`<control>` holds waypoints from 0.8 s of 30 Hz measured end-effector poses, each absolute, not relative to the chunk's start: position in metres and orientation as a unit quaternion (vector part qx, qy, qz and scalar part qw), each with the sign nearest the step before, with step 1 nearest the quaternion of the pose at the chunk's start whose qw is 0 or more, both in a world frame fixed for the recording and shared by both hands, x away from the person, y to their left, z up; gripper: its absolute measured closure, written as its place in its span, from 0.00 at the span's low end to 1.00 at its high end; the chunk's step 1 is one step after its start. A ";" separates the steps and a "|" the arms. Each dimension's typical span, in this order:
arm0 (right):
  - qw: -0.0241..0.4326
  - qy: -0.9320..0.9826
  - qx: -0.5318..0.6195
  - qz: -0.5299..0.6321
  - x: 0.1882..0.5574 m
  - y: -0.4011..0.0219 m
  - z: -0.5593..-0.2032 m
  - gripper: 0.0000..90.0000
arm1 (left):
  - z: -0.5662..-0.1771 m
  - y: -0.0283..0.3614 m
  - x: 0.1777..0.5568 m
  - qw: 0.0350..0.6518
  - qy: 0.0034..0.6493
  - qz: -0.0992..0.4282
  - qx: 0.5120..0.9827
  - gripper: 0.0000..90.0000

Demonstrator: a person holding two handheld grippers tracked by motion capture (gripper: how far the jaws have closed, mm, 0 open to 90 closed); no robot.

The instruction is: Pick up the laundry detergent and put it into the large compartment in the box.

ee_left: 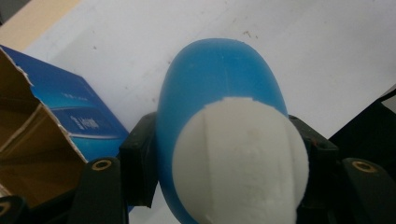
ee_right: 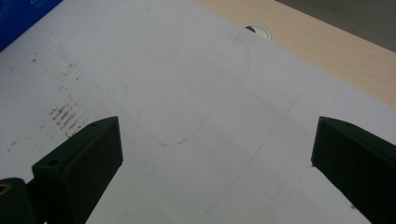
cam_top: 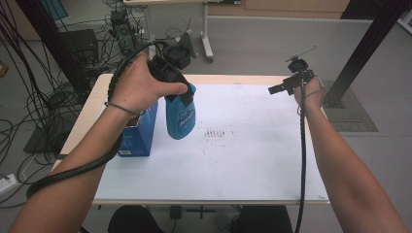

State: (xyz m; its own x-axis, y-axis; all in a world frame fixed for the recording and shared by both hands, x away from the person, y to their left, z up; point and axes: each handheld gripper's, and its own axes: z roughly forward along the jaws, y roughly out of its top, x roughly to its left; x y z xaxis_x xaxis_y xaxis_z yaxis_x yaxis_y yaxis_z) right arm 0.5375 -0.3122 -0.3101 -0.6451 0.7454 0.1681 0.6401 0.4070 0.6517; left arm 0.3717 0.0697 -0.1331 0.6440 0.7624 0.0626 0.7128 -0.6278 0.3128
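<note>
Left gripper (cam_top: 180, 92) pinches a blue bottle (cam_top: 180, 118) with a white cap (ee_left: 240, 161) by its upper end, the jaws pressed against both sides; the bottle hangs off the table (cam_top: 252, 160), body down, at the far left, just right of an open blue carton (cam_top: 139, 132) that stands on the white surface. Right gripper (cam_top: 276, 89) is held over the far right part of the table, well apart from the bottle, jaws spread wide with nothing between them.
</note>
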 end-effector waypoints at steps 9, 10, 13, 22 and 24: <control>0.077 0.838 0.409 0.353 0.537 -0.307 -0.306 0.02 | -0.090 0.066 0.375 0.141 0.411 0.096 0.896 0.42; 0.077 0.838 0.408 0.353 0.538 -0.306 -0.305 0.02 | -0.079 0.066 0.376 0.143 0.411 0.095 0.895 0.42; 0.077 0.837 0.409 0.355 0.538 -0.306 -0.304 0.02 | -0.072 0.066 0.377 0.149 0.413 0.095 0.893 0.42; 0.074 0.838 0.409 0.354 0.541 -0.303 -0.306 0.02 | -0.046 0.063 0.378 0.159 0.418 0.103 0.888 0.42; 0.074 0.838 0.409 0.355 0.541 -0.304 -0.306 0.02 | -0.044 0.063 0.379 0.160 0.418 0.102 0.888 0.42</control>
State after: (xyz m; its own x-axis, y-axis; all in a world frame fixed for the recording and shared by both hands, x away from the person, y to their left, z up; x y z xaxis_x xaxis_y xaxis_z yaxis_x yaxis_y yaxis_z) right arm 0.5411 -0.3037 -0.3064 -0.6546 0.7374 0.1663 0.6325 0.4139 0.6547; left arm 0.3791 0.0630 -0.0443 0.6296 0.7755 0.0474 0.7106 -0.5994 0.3685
